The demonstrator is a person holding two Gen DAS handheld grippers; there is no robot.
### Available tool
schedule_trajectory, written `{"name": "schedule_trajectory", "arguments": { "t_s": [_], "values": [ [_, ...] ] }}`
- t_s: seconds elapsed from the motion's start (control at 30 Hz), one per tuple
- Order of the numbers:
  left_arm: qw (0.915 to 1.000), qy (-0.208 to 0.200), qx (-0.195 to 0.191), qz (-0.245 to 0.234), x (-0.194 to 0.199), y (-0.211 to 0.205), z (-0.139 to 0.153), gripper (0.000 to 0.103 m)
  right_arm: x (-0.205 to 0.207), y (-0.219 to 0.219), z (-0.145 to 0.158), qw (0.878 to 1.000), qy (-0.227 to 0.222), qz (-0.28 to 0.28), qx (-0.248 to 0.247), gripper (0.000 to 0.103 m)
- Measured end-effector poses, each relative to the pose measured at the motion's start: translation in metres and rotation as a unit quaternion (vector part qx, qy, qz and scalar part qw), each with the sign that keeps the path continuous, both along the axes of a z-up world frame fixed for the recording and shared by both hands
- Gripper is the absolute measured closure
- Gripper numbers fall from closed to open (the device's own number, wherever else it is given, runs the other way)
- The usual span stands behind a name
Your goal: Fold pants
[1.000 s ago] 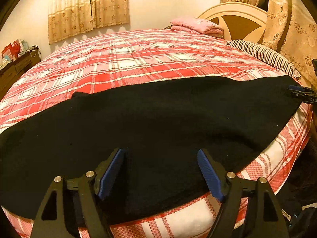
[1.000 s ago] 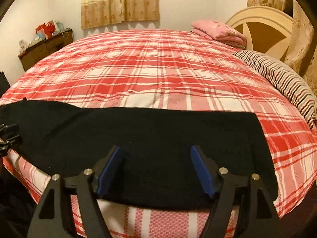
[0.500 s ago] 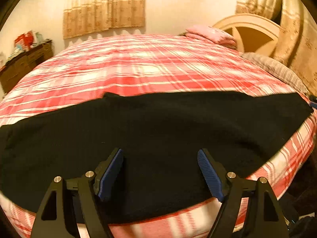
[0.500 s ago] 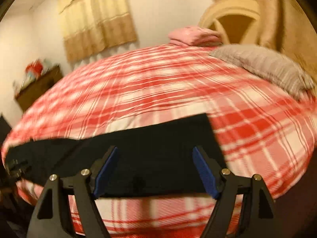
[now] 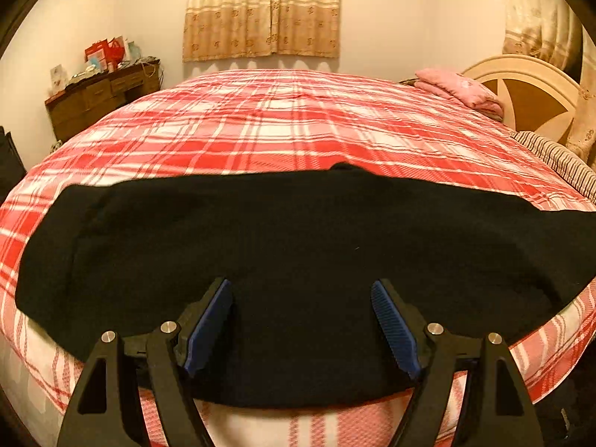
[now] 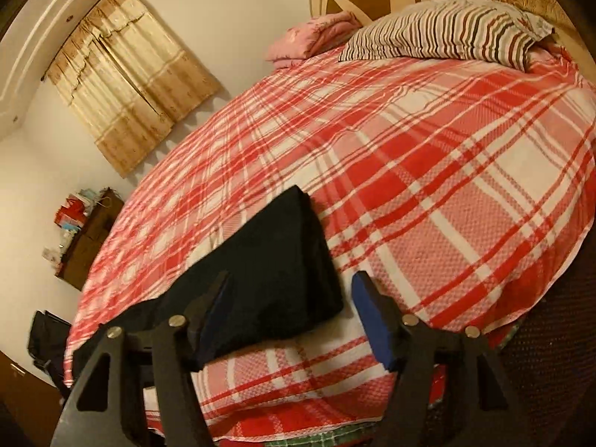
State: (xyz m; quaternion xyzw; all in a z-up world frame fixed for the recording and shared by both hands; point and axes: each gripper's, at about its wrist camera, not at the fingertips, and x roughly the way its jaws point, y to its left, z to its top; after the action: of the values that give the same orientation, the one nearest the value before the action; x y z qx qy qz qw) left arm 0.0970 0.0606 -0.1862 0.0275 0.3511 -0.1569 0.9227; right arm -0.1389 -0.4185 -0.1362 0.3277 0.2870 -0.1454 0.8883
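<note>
Black pants (image 5: 298, 246) lie flat and stretched sideways along the near edge of the bed. My left gripper (image 5: 301, 298) is open and empty, hovering over the middle of the pants near their front edge. In the right wrist view the right end of the pants (image 6: 275, 260) shows as a squared black end. My right gripper (image 6: 288, 290) is open and empty, tilted, just over that end near its front corner.
The bed has a red and white plaid cover (image 5: 290, 123). A striped pillow (image 6: 447, 29) and folded pink cloth (image 5: 458, 87) lie by the round headboard (image 5: 529, 93). A wooden dresser (image 5: 100, 100) stands at the far left wall. A dark bag (image 6: 44, 335) sits on the floor.
My left gripper has swung left so the pants' left end comes into view. My right gripper has moved right to the pants' right end and tilted. Both stay open.
</note>
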Motion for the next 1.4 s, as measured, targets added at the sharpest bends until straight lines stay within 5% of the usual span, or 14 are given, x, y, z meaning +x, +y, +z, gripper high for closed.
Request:
{"name": "schedule_trajectory", "arguments": {
  "t_s": [0.27, 0.3, 0.37, 0.47, 0.67, 1.0, 1.4],
  "values": [
    [1.0, -0.001, -0.002, 0.002, 0.002, 0.004, -0.003, 0.024, 0.009, 0.001, -0.005, 1.0, 0.0, -0.003, 0.012, 0.047],
    [1.0, 0.0, -0.003, 0.001, 0.002, 0.004, -0.002, 0.024, 0.013, 0.0, -0.007, 1.0, -0.004, 0.001, 0.008, 0.052],
    [1.0, -0.002, -0.005, 0.002, 0.002, 0.006, -0.001, 0.024, 0.017, -0.004, -0.011, 1.0, -0.003, -0.002, 0.006, 0.083],
    [0.9999, -0.004, -0.007, 0.013, 0.006, 0.013, 0.0, 0.024, 0.011, -0.008, -0.013, 0.999, -0.021, 0.007, 0.03, 0.086],
    [0.9995, -0.003, -0.022, 0.024, 0.01, 0.025, 0.004, 0.024, 0.012, 0.026, 0.026, 0.997, -0.059, 0.037, -0.024, 0.087],
    [0.9996, 0.006, -0.021, 0.016, 0.01, 0.031, 0.001, 0.024, 0.079, 0.15, 0.092, 0.968, -0.118, 0.201, -0.09, 0.087],
    [0.9969, 0.012, -0.076, -0.018, 0.003, 0.031, 0.008, 0.024, 0.165, 0.282, 0.048, 0.929, -0.076, 0.345, -0.113, 0.087]
  ]
}}
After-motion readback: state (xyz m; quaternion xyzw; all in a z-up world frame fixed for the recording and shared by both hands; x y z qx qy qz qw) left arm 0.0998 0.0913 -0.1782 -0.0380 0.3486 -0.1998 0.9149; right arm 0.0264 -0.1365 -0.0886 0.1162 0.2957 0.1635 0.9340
